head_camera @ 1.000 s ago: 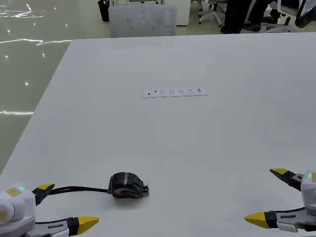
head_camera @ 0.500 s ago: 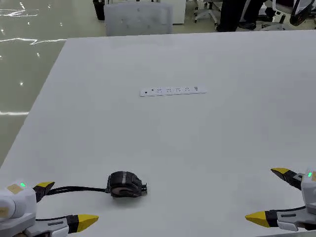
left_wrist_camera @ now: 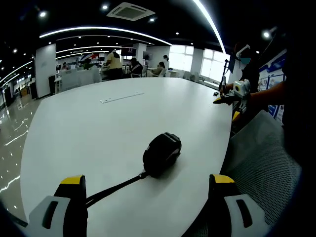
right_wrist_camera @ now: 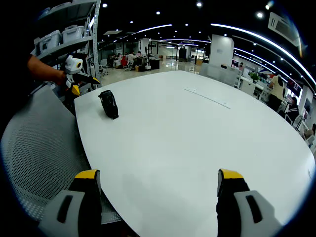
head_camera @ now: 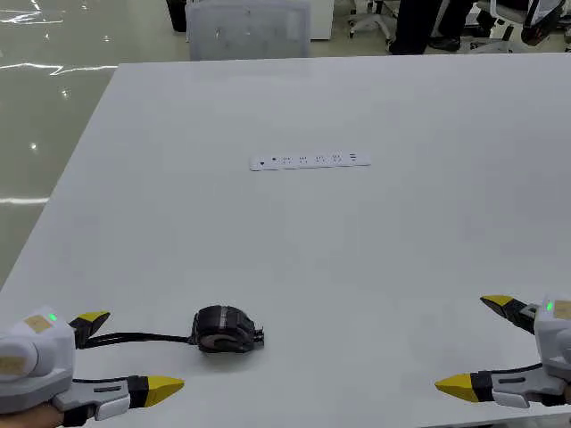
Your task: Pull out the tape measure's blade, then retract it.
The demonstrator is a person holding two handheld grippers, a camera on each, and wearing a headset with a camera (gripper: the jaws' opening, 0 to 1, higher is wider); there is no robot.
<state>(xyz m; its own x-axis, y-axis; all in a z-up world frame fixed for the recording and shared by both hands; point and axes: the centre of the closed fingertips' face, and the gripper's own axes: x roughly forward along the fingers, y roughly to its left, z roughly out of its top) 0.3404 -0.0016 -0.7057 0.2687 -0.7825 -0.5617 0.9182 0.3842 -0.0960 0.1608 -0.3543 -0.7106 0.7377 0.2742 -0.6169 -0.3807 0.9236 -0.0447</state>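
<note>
Low over the near edge of the white table [head_camera: 357, 250], at 7 o'clock in the head view: the left gripper [head_camera: 132, 351], tips aimed toward 3 o'clock, jaws spread wide, clasping nothing. Opposite, at 5 o'clock: the right gripper [head_camera: 473, 343], tips toward 9 o'clock, jaws equally wide, likewise empty.

Just past the left tips: the black tape measure [head_camera: 223, 329], lying on the table. Trailing from it toward 9 o'clock: a black strap [head_camera: 134, 338], reaching between the left jaws near the farther one; touching or not, cannot tell.

Well apart at 12 o'clock: a white power strip [head_camera: 310, 160], flat.

In the right gripper view, at 10 o'clock: a forearm [right_wrist_camera: 42, 69] stretched level behind the left gripper.
</note>
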